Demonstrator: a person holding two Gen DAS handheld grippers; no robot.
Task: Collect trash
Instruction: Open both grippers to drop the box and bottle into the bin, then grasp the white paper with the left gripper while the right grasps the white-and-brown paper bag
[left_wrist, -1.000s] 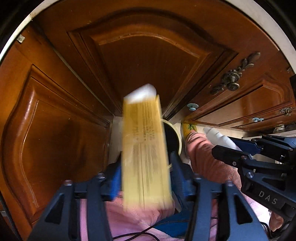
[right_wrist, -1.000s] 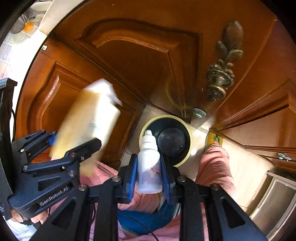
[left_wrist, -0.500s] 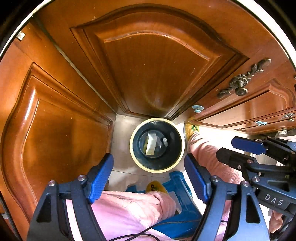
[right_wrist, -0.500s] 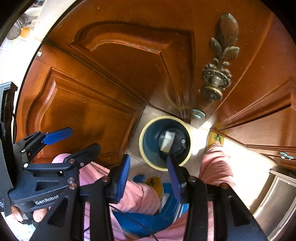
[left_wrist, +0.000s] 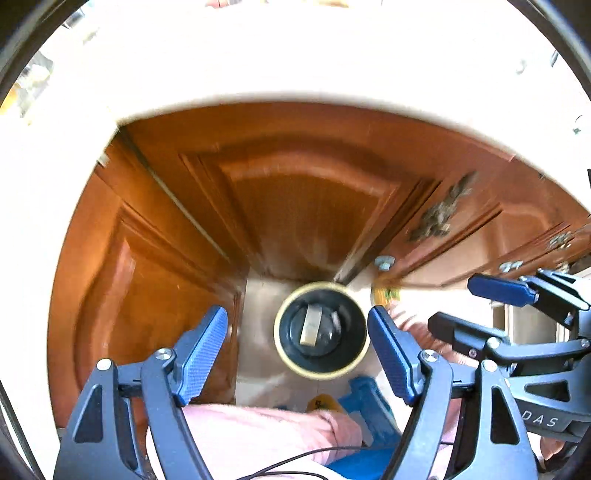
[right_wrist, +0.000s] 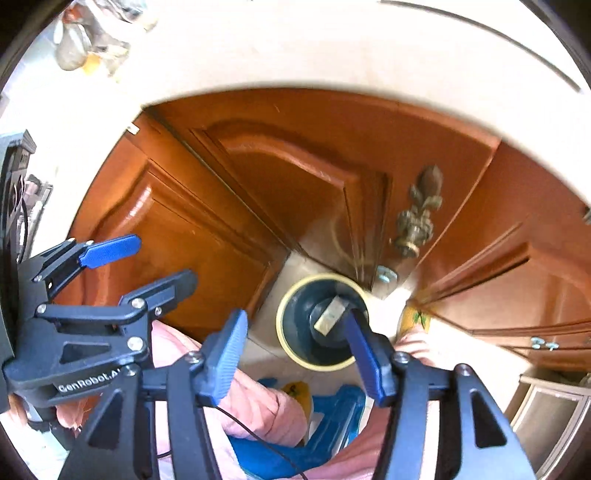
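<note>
A: Where is the trash?

B: A yellowish box (left_wrist: 311, 325) lies at the bottom of the bin (left_wrist: 284, 354), on the floor at the corner where the cabinet doors (left_wrist: 306, 206) meet.

A: And the tongs?

B: Left gripper (left_wrist: 297, 354) spread, empty; right gripper (right_wrist: 295, 350) opening, nothing between its jaws.

A: Good practice here?

B: Likely lift both straight clear of the bin rim before seeking more trash.

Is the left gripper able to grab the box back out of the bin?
Probably yes. The left gripper hangs open and empty above the bin, whose mouth is uncovered, and the box lies in plain sight at the bottom. It would need to reach deep inside.
</note>
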